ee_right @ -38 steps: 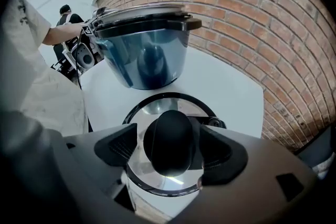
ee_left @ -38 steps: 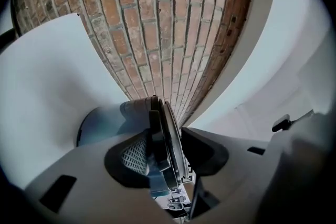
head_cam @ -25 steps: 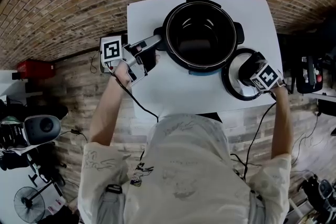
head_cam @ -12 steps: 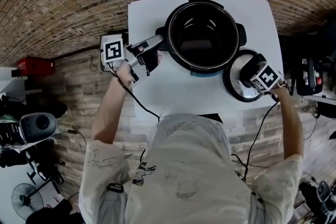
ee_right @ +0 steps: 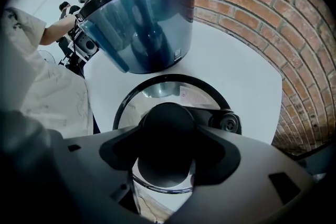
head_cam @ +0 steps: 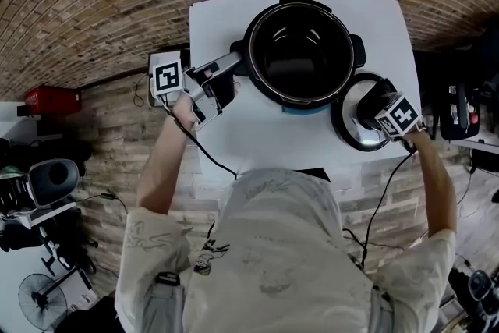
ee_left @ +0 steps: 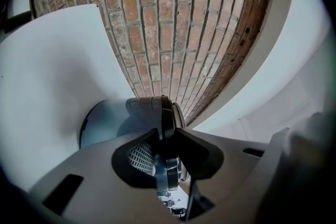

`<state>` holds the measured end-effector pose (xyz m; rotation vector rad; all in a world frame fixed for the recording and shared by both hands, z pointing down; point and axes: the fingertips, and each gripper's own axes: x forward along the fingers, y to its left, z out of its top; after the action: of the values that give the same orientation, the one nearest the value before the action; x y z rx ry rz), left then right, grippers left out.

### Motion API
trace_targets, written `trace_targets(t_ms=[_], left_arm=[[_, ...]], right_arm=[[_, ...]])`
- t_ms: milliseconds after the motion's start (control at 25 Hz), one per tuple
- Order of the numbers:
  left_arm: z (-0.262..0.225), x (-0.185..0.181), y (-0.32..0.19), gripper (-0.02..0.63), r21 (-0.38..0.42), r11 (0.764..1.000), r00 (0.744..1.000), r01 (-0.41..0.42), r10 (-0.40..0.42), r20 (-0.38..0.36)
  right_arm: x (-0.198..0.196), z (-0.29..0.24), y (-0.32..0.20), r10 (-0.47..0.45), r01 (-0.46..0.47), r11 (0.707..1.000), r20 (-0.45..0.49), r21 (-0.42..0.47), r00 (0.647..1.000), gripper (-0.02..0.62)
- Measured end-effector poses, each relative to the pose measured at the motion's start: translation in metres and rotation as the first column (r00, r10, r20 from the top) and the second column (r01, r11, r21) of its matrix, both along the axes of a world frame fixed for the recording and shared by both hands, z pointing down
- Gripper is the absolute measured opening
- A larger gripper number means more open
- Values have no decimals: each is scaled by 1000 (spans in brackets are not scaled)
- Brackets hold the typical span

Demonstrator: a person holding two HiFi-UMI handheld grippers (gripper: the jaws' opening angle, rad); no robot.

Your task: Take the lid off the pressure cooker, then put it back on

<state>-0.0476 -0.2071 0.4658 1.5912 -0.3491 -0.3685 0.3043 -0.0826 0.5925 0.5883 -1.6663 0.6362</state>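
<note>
The open pressure cooker pot [head_cam: 337,87] stands at the back of the white table [head_cam: 257,136], its inside dark and empty. My left gripper [head_cam: 232,65] points level and is shut on the pot's left side handle [ee_left: 167,128], whose thin edge sits between the jaws. The glass lid [head_cam: 347,127] lies flat on the table to the right of the pot. My right gripper [head_cam: 374,109] points straight down over it. Its jaws have just been closing, and they now press on both sides of the lid's black knob [ee_right: 167,128].
A small round valve [ee_right: 229,123] sits on the lid's bar beside the knob. The lid lies close to the table's right front corner. Brick floor surrounds the table, with a red box [head_cam: 51,101], a fan and gear at the left. Cables trail from both grippers.
Both grippers keep their places at the pot handle and over the lid. Only the head view has shifted slightly.
</note>
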Motion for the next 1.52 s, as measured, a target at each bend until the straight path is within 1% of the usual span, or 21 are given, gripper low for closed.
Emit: trace_targets(t_ms=[160, 360, 480, 600, 880, 1080, 1280, 1520], left_arm=[[0, 0, 0, 115, -2, 1000, 1000, 9, -9, -7], [0, -1, 0, 117, 1, 1000, 1000, 17, -17, -15], [1, -2, 0, 117, 0, 1000, 999, 29, -29, -26], [1, -1, 0, 117, -1, 999, 999, 38, -38, -34], [1, -2, 0, 118, 10, 999, 999, 39, -39, -36], [0, -1, -1, 118, 17, 999, 999, 40, -39, -33], [0, -2, 0, 117, 17, 999, 998, 48, -47, -32], [1, -2, -1, 117, 11, 998, 997, 61, -60, -37]], right_arm=[[-1, -18, 0, 36, -36, 999, 46, -6, 998, 304], [4, -41, 0, 0, -1, 1000, 7, 17, 1000, 304], [9, -58, -2, 4, -4, 1000, 3, 18, 1000, 302], [14, -81, -5, 4, -4, 999, -1, 32, 1000, 302], [19, -134, -10, -28, 30, 999, -35, 45, 999, 301], [20, -177, -20, -32, 34, 998, -34, 56, 999, 301], [5, -222, -42, -68, 72, 992, -38, 100, 997, 301], [-39, -262, -72, -119, 116, 983, 13, 144, 993, 301]])
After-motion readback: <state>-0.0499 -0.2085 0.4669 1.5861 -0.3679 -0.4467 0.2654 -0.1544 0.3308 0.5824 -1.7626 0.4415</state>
